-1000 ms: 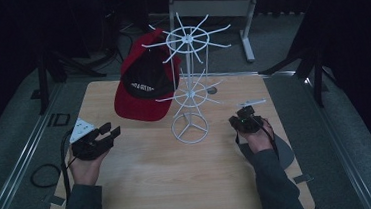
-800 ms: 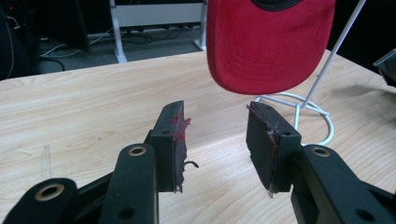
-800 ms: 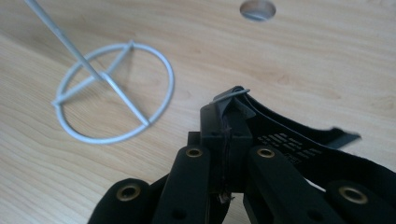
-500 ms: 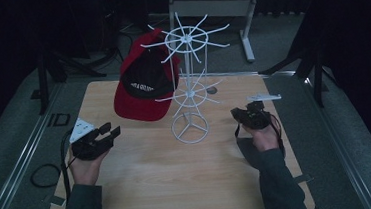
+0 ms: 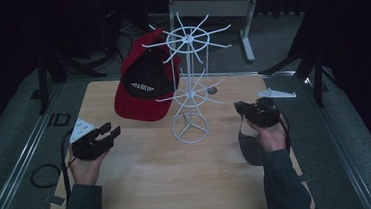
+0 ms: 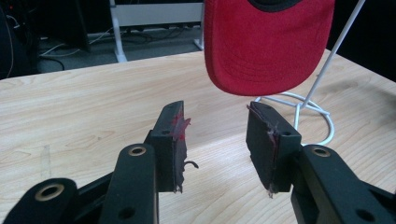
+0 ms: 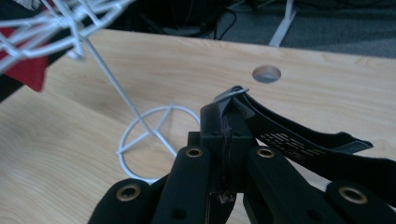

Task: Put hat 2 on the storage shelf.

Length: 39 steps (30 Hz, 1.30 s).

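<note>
While the right gripper (image 7: 224,119) pinches a black fabric strap with a metal ring (image 7: 299,140) just above the desk (image 5: 145,188) near the white wire hanging rack (image 5: 188,84), and the left gripper (image 6: 217,140) waits open, the limp strap could snag a prong.

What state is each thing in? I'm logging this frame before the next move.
Red cap: hanging on the rack, brim down.
White wire rack: upright on the table.
Left gripper: open, nothing between the jaws.
Right gripper: shut on a black strap, held above the table.
</note>
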Tool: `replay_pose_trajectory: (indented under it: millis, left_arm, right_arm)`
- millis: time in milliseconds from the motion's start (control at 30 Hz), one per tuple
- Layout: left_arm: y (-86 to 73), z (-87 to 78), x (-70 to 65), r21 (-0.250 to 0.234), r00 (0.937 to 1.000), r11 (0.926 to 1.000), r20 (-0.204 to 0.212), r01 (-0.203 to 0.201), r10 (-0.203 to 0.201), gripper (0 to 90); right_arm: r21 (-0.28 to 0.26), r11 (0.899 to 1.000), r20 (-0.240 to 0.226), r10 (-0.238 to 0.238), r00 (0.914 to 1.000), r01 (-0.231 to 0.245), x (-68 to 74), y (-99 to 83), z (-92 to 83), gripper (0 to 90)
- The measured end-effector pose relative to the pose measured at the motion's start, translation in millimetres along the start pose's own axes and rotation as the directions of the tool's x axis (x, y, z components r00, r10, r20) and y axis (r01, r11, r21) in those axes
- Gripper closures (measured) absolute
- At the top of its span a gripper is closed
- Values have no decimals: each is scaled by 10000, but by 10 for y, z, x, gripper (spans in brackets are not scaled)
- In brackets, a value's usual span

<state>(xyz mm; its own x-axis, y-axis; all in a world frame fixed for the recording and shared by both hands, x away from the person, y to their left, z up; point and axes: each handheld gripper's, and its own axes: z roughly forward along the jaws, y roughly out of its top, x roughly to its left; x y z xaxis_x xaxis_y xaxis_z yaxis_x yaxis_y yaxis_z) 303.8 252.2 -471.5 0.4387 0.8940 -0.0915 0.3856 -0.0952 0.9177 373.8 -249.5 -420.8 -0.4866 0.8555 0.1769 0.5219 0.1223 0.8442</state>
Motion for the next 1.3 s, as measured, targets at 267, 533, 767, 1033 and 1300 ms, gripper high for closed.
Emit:
replay_pose_trajectory:
  millis: [267, 533, 767, 1033, 1300]
  left_arm:
    - [0, -3, 4, -15, 10000, 10000, -4, 28, -28, 577]
    - [1, -5, 5, -18, 10000, 10000, -2, 38, -38, 577]
    - [-2, -1, 5, -5, 10000, 10000, -12, 28, -28, 577]
    - [-1, -5, 8, -19, 10000, 10000, -10, 48, -48, 578]
    - [-5, -4, 10, -23, 10000, 10000, -18, 56, -57, 578]
  right_arm:
    - [-455, 9989, -139, -101, 9999, 95, 61, 100, -132, 897]
    - [-839, 9965, -404, -35, 9992, 1, 96, 190, -232, 897]
    - [-1174, 9931, -609, 0, 9981, -72, 127, 269, -319, 897]
    - [-1381, 9902, -842, 70, 9964, -186, 154, 338, -348, 897]
    - [-1426, 9897, -1035, -46, 9946, -103, 202, 395, -358, 897]
